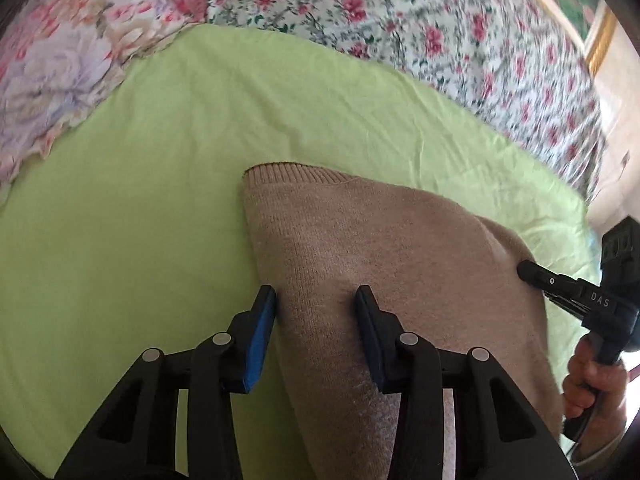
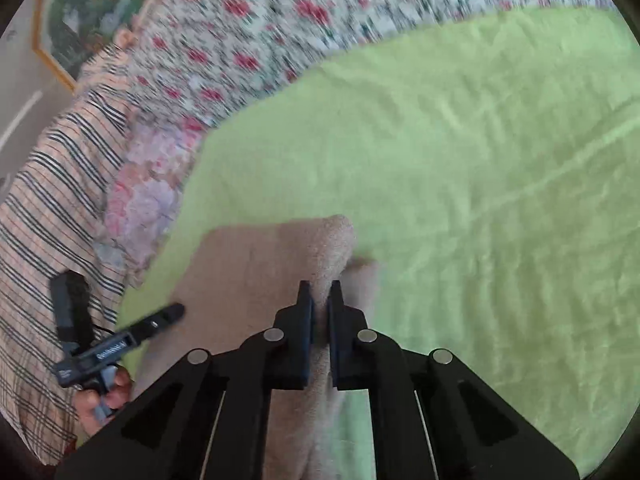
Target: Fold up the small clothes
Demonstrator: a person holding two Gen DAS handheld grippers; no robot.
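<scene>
A tan knit sweater (image 1: 360, 240) lies on a light green sheet (image 1: 160, 160). In the left wrist view my left gripper (image 1: 316, 300) is open, its blue-padded fingers astride the sweater's left edge, holding nothing. The right gripper (image 1: 528, 272) shows at the sweater's right side. In the right wrist view my right gripper (image 2: 320, 294) is shut on a raised fold of the sweater (image 2: 256, 272), which bunches up between the fingers. The left gripper (image 2: 172, 312) shows at the left, over the sweater's far edge.
A floral bedspread (image 1: 400, 20) lies beyond the green sheet (image 2: 480, 160). A pastel floral pillow (image 1: 60, 80) sits at the left. A striped plaid cloth (image 2: 52, 200) lies at the bed's side. A framed picture (image 2: 80, 12) hangs on the wall.
</scene>
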